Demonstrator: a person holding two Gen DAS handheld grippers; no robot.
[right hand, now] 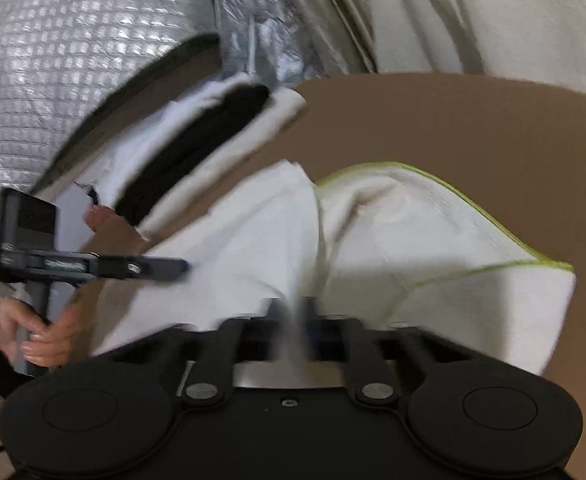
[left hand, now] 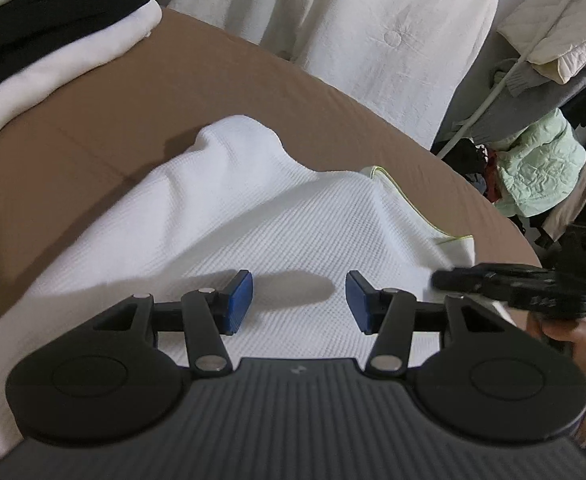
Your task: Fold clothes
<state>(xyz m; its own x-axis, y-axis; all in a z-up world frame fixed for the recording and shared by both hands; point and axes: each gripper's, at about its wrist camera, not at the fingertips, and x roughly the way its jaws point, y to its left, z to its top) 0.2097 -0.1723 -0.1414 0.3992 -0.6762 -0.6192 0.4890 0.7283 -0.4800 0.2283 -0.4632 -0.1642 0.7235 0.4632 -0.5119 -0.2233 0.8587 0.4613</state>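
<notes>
A white waffle-knit garment (left hand: 253,208) (right hand: 413,240) with a yellow-green trimmed edge (left hand: 397,192) lies rumpled on the brown surface (left hand: 173,80). My left gripper (left hand: 299,296) hovers just over its near part. It is open, and the blue pads (left hand: 239,300) have only flat cloth beneath them. My right gripper (right hand: 293,312) is blurred, its jaws close together on a raised fold of the white garment. In the left wrist view the right gripper (left hand: 441,280) reaches in from the right edge onto the cloth. In the right wrist view a hand (right hand: 41,332) holds the left gripper (right hand: 173,267) at the far left.
A stack of folded white and black clothes (left hand: 53,20) (right hand: 197,140) sits at the brown surface's far left. White draped fabric (left hand: 373,20) hangs behind it. A rack with a pale green quilted jacket (left hand: 541,172) stands to the right. Silver quilted sheeting (right hand: 73,60) is at the back left.
</notes>
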